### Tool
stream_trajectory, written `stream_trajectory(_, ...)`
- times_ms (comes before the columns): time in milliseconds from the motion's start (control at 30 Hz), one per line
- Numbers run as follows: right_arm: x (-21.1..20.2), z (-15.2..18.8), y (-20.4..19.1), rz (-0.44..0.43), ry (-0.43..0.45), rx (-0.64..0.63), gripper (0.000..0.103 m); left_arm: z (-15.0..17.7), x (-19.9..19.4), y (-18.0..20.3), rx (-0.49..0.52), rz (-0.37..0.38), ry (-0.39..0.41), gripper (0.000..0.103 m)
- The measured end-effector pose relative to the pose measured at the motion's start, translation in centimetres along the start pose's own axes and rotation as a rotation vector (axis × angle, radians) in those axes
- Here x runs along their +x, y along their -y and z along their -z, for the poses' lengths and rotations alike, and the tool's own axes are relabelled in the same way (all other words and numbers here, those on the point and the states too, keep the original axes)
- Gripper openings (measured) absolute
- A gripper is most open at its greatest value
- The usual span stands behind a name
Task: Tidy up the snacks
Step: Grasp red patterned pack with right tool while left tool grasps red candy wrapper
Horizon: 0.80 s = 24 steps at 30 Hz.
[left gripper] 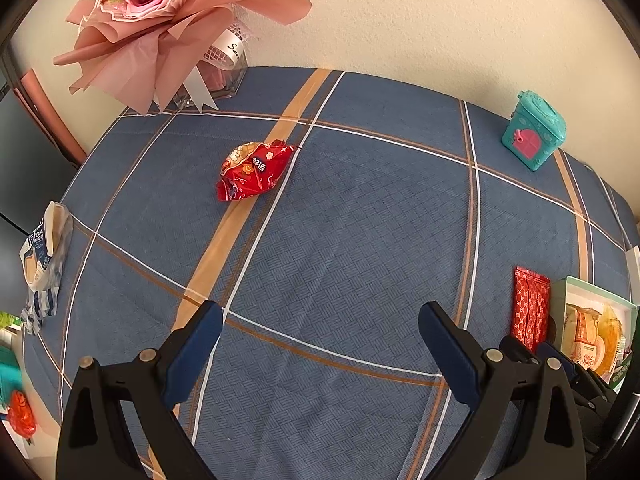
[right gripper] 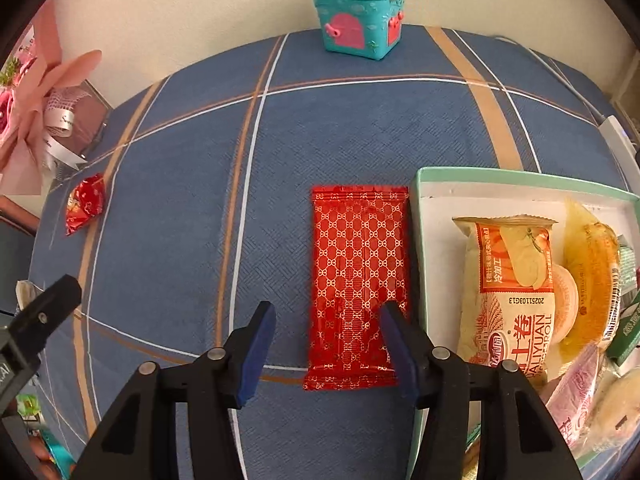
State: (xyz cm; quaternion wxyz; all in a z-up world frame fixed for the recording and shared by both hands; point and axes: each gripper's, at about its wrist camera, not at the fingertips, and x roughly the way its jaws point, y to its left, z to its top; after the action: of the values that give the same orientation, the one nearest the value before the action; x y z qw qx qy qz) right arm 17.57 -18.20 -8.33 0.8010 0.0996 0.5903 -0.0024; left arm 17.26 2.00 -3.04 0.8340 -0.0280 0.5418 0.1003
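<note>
A flat red patterned snack packet [right gripper: 358,280] lies on the blue plaid tablecloth just left of a mint-rimmed white box [right gripper: 440,184] that holds several snack packs, among them a yellow-orange roll pack [right gripper: 510,292]. My right gripper [right gripper: 328,344] is open and empty, its jaws low over the packet's near end. A crumpled red snack bag [left gripper: 254,170] lies mid-table, far ahead of my left gripper [left gripper: 320,344], which is open and empty. The red packet [left gripper: 530,308] and box [left gripper: 592,320] show at the right in the left wrist view.
A pink bouquet in a glass vase [left gripper: 160,32] stands at the back left. A teal toy box [right gripper: 360,20] stands at the back edge. A blue-white snack bag [left gripper: 42,256] lies at the left table edge. More items [left gripper: 20,416] sit off the table's left.
</note>
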Motion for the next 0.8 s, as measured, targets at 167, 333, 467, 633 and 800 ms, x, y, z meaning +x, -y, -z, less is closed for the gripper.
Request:
stream_trajectory(167, -0.9, -0.1, 1.4, -0.075, -0.003, 0.015, 0.059, 0.0, 0.0, 0.0, -0.001, 0.002, -0.001, 0.098)
stream_trajectory(333, -1.0, -0.1, 1.6, -0.193, -0.016, 0.011, 0.059, 0.0, 0.2, 0.0, -0.003, 0.008, -0.005, 0.098)
stream_trajectory(467, -1.5, 0.0, 2.0, -0.213, -0.004, 0.026, 0.057, -0.1, 0.3, -0.5, -0.019, 0.016, -0.007, 0.098)
stream_trajectory(633, -2.7, 0.0, 2.0, -0.083, 0.030, 0.017, 0.057, -0.6, 0.6, -2.1, -0.064, 0.006, -0.002, 0.098)
stream_trajectory(800, -2.1, -0.2, 3.3, -0.064, 0.007, 0.056, 0.057, -1.5, 1.1, -4.3, -0.077, -0.003, -0.004, 0.098)
